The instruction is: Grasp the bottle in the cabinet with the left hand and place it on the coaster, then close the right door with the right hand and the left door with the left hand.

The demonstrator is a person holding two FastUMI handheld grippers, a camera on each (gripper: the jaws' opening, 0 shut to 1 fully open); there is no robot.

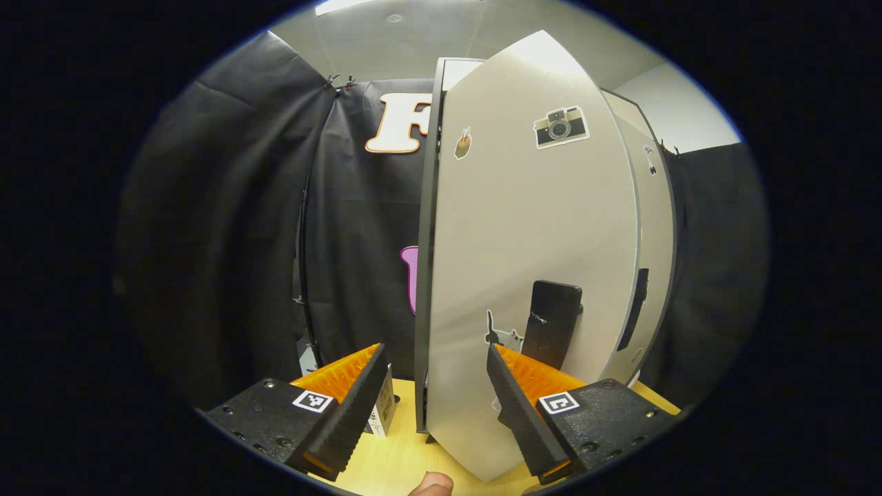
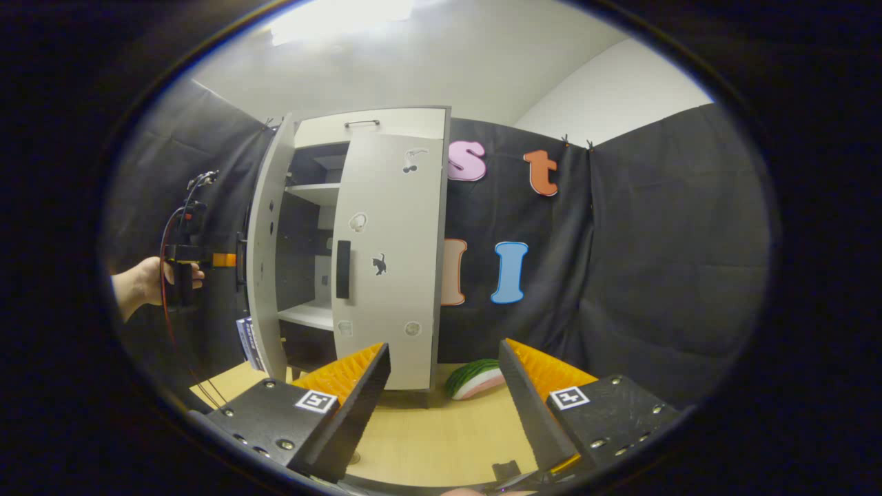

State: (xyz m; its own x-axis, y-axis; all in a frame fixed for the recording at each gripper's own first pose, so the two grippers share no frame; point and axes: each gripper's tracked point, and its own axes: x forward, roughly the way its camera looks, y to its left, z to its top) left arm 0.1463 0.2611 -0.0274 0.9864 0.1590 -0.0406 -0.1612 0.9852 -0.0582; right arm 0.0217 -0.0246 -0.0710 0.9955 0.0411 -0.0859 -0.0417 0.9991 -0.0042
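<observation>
The cabinet's left door (image 1: 530, 262), pale grey with stickers and a black handle (image 1: 551, 320), stands ajar right in front of my left gripper (image 1: 434, 355). That gripper is open, with nothing between its fingers. In the right gripper view the left door (image 2: 262, 255) swings outward, and a hand holds the left gripper (image 2: 207, 260) against its outer face. The right door (image 2: 389, 262) lies flush with the cabinet front. Between the two doors I see bare white shelves (image 2: 306, 313). My right gripper (image 2: 444, 346) is open over the table, back from the cabinet.
A watermelon-slice toy (image 2: 475, 379) lies on the wooden table (image 2: 427, 441) at the cabinet's right foot. A small box (image 2: 248, 344) stands beside the left door's bottom corner, and it is near my left finger (image 1: 382, 410). Black cloth walls enclose the booth.
</observation>
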